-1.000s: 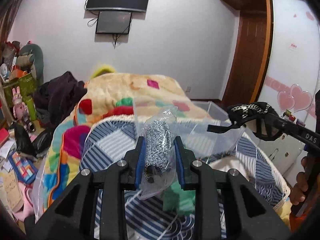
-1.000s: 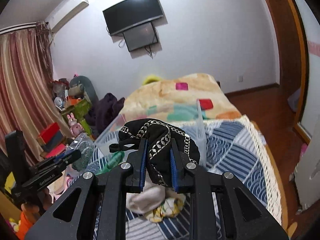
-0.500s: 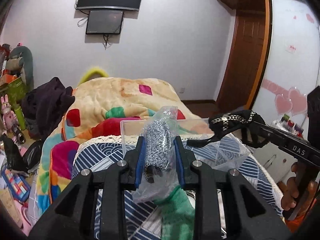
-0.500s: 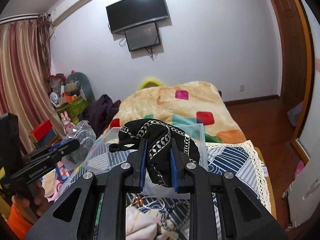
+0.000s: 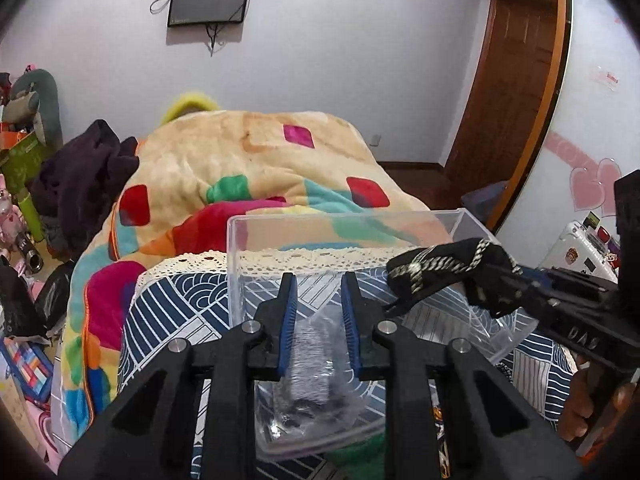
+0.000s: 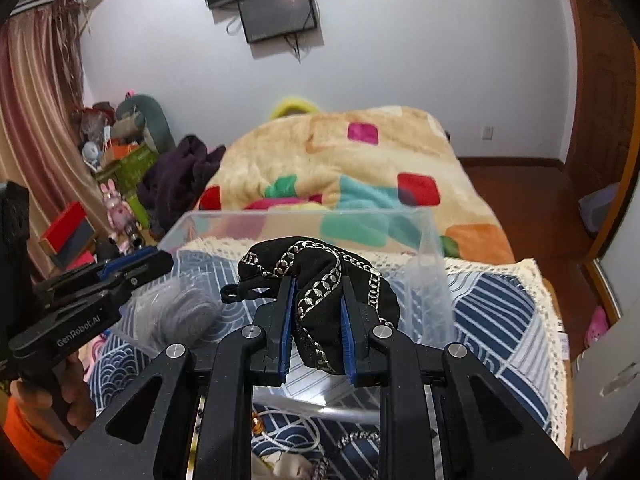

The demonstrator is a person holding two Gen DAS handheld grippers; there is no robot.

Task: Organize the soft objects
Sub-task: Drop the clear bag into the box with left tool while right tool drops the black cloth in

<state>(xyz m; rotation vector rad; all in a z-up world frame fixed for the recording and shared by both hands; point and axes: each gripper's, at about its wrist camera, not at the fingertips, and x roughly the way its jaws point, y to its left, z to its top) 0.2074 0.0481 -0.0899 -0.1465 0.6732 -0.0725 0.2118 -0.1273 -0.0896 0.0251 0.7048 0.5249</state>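
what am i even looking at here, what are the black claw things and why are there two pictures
The black claws are hand-held two-finger grippers, one in each of a person's hands, no robot arm. Each picture comes from a fisheye camera on one gripper, looking along its fingers.

The left gripper has its blue pads spread, with a bagged grey knit item lying below, inside the clear plastic bin on the bed. The right gripper squeezes a black cloth with silver trim over the same bin. Each gripper also shows at the edge of the other's picture. A colourful blanket lies behind.
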